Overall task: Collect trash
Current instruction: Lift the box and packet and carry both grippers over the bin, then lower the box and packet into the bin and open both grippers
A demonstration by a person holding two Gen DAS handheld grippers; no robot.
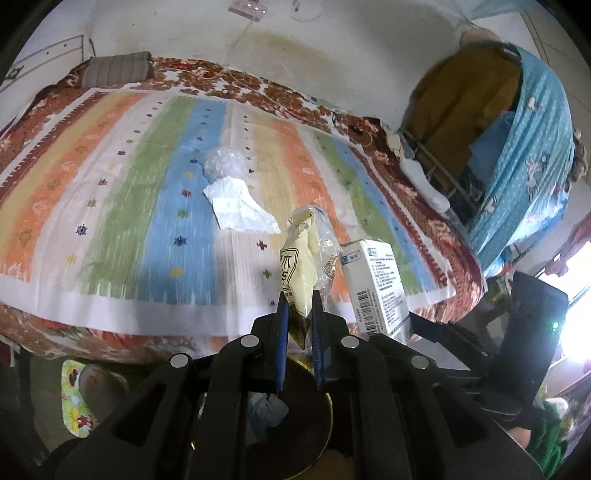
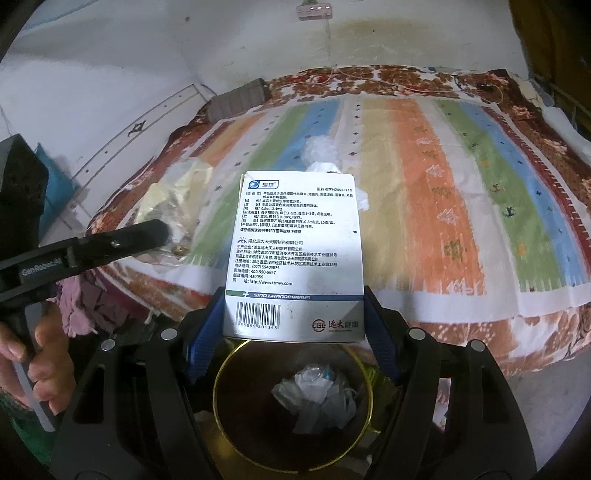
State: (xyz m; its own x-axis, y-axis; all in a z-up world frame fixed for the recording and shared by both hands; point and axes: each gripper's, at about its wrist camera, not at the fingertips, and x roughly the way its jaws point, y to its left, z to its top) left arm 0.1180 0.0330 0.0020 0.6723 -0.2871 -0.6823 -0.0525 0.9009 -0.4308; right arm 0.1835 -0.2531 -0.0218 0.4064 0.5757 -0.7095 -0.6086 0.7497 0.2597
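My left gripper is shut on a yellow-and-clear plastic wrapper, held above the bed's near edge. My right gripper is shut on a white medicine box; the box also shows in the left wrist view. Below both grippers sits a dark round bin with a gold rim, holding crumpled plastic. On the striped bedspread lie a white tissue and a crumpled clear plastic wad. The left gripper and wrapper show in the right wrist view.
A grey pillow lies at the bed's far end by the wall. A blue patterned cloth hangs over a rack on the right. A colourful slipper lies on the floor at lower left. A power strip hangs on the wall.
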